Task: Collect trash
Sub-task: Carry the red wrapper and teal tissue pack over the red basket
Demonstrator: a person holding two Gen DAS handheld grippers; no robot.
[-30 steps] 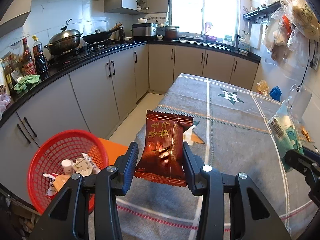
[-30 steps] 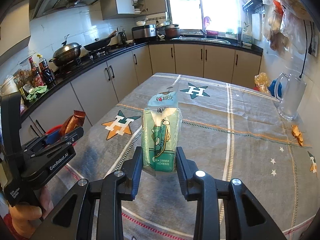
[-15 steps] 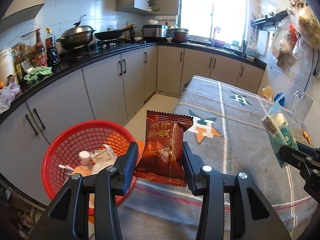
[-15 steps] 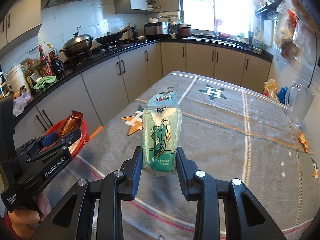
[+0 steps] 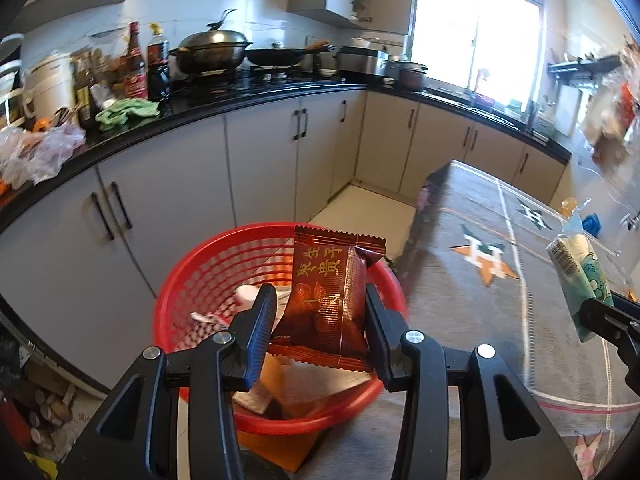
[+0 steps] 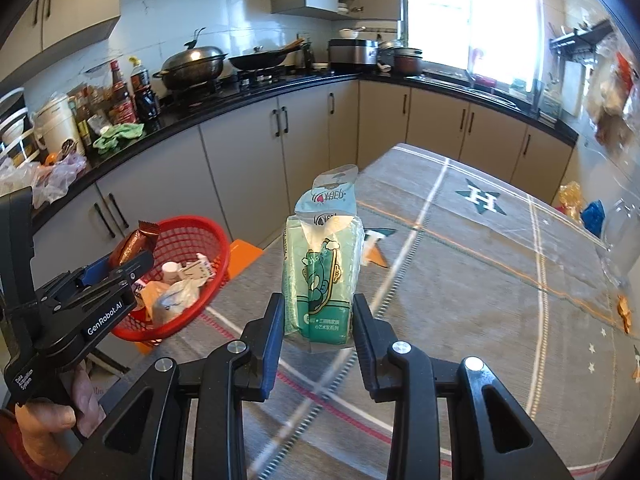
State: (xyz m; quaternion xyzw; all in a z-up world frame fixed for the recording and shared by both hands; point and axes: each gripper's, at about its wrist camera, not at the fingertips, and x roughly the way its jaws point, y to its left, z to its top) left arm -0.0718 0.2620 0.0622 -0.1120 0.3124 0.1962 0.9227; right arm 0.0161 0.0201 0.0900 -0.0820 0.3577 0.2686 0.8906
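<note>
My left gripper (image 5: 320,320) is closed partway on a brown snack packet (image 5: 328,300): glossy foil, flat and rectangular, crimped zigzag seams at top and bottom, gold characters on the face. The blue-lined pads press both long edges; the packet stands upright between them.

Landmark: the red basket (image 5: 200,280), round, moulded plastic with an open slotted wall and a smooth rolled rim. In the left wrist view the brown packet hangs over the basket's mouth. Inside the basket lie crumpled white wrappers and a small white-capped bottle (image 6: 170,269). The basket rests on an orange stool (image 6: 244,254), just beside the edge of the table (image 6: 480,280), which carries a grey woven cloth with star patches and stitched lines.

My right gripper (image 6: 318,328) is also closed partway, on a green tissue pack (image 6: 320,272): soft clear film over a squarish green-printed block, a loose pale-blue flap at the top. It is held upright above the cloth, to the right of the basket and not over it.
</note>
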